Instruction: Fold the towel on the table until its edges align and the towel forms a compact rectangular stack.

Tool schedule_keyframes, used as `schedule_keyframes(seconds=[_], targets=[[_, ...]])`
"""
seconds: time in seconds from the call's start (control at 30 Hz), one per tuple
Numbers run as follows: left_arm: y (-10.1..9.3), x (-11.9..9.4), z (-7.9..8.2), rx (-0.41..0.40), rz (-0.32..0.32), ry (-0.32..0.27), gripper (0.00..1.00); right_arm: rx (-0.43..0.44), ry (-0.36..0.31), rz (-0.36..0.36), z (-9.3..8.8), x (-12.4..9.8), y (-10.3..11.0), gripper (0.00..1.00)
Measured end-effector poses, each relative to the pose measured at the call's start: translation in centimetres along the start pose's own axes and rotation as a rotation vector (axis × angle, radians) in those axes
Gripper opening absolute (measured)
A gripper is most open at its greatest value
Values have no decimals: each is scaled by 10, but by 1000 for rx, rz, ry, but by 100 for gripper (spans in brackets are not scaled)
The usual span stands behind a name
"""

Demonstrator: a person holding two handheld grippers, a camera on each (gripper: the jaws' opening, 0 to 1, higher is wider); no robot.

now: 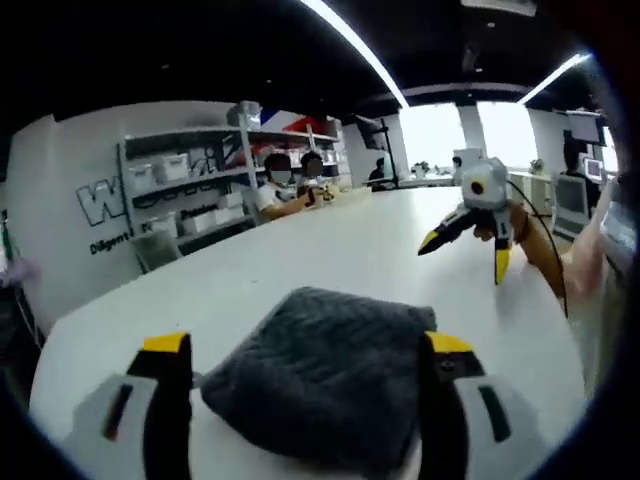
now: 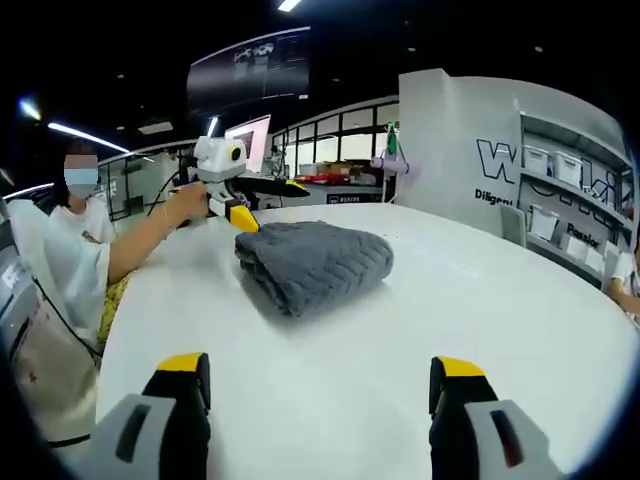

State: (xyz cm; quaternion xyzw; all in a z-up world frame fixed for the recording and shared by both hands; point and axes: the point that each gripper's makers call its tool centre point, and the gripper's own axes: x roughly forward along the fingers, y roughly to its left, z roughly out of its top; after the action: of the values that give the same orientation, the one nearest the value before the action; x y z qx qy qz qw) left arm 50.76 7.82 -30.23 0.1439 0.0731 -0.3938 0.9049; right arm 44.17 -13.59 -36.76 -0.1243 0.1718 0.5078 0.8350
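A grey knitted towel (image 1: 325, 375) lies folded into a thick, compact bundle on the white table (image 1: 340, 245). In the left gripper view it sits low, between the spread jaws of my left gripper (image 1: 306, 345), which is open. Further out over the table, my right gripper (image 1: 466, 256) hovers open in a hand with nothing in it. In the right gripper view the towel (image 2: 315, 258) rests well ahead of my right gripper (image 2: 320, 368). My left gripper (image 2: 270, 203) hangs just behind the towel's far left edge, open, held by a person's hand.
The table (image 2: 480, 300) is wide, with bare surface around the towel. People (image 1: 290, 185) sit at its far end. Shelves with bins (image 1: 185, 185) line the wall behind. The person (image 2: 75, 240) holding the grippers stands at the table's edge.
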Motion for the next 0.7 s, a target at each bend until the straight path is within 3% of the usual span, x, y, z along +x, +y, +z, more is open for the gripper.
schedule_keyframes(seconds=[0.37, 0.53, 0.7], targets=[[0, -39, 5, -6, 58, -31, 100, -1, 2, -3, 0, 0, -1, 95], [-5, -58, 0, -12, 103, -30, 99, 1, 6, -3, -1, 1, -2, 95], [-17, -73, -9, -26, 106, -13, 99, 2, 11, -2, -2, 1, -2, 95]])
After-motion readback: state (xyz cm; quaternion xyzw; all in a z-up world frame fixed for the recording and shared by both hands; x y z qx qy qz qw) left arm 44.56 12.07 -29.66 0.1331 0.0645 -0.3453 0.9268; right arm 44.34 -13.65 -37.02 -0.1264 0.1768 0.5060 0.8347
